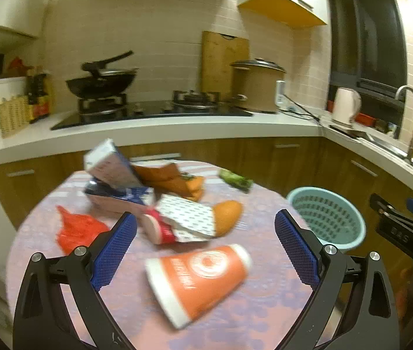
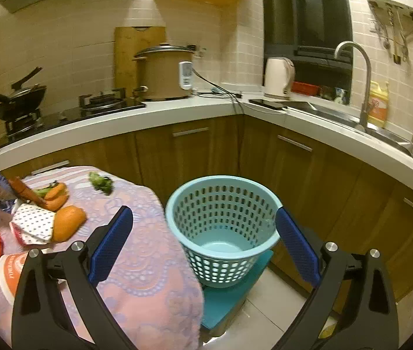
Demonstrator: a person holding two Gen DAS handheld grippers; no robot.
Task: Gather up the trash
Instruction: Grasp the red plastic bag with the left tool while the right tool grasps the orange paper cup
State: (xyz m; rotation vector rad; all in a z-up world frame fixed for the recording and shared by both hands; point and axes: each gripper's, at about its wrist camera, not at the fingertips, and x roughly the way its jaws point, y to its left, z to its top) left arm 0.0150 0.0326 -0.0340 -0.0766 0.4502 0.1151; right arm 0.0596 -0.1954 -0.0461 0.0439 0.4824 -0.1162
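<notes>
Kitchen counters wrap around a round table (image 1: 235, 320) draped in a pink patterned cloth, where the trash lies. At the table's left edge you have a crumpled red plastic bag (image 1: 78, 229). Beside it, toward the centre, sit blue-and-white cartons (image 1: 113, 169), a dotted paper wrapper (image 1: 189, 218) and an orange bread roll (image 1: 228, 213). Your left gripper (image 1: 203, 227) is spread wide and grasps nothing; the orange paper cup (image 1: 197, 280) lies on its side between and just below its fingers. A green scrap (image 1: 235, 179) rests at the far edge. Right of the table, the light-blue perforated basket (image 2: 224, 233) stands on a teal stool (image 2: 232, 294). Your right gripper (image 2: 203, 227) hangs spread and empty above it.
</notes>
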